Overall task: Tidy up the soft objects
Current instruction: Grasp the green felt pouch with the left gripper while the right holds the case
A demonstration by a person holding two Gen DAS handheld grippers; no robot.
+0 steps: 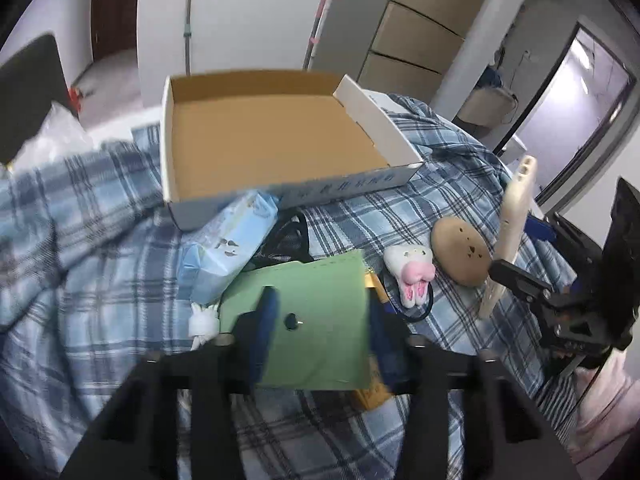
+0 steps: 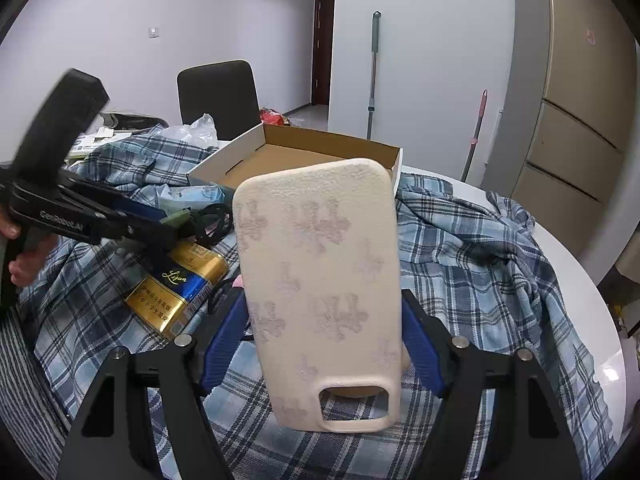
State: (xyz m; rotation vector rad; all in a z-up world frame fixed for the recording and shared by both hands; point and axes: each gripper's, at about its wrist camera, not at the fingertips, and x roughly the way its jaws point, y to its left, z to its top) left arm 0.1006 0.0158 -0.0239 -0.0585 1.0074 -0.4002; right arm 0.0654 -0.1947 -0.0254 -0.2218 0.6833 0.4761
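My left gripper [image 1: 320, 328] is shut on a flat green case [image 1: 316, 320] and holds it above the plaid cloth. My right gripper [image 2: 322, 320] is shut on a cream phone case [image 2: 320, 292] with faint flower prints, held upright; it also shows in the left wrist view [image 1: 514, 216]. An open cardboard box [image 1: 264, 136] lies behind, empty inside; in the right wrist view it [image 2: 304, 152] sits beyond the phone case. A blue tissue pack [image 1: 228, 240], a white-and-pink plush [image 1: 412, 272] and a brown round plush [image 1: 460, 252] lie on the cloth.
A blue plaid cloth [image 2: 480, 248] covers the round white table [image 2: 580, 280]. A gold-and-blue carton [image 2: 180, 284] and black cable [image 2: 212, 216] lie at the left. A dark chair [image 2: 218, 96] and plastic bag [image 2: 196, 128] stand behind. A small white bunny item [image 1: 204, 318] lies by the green case.
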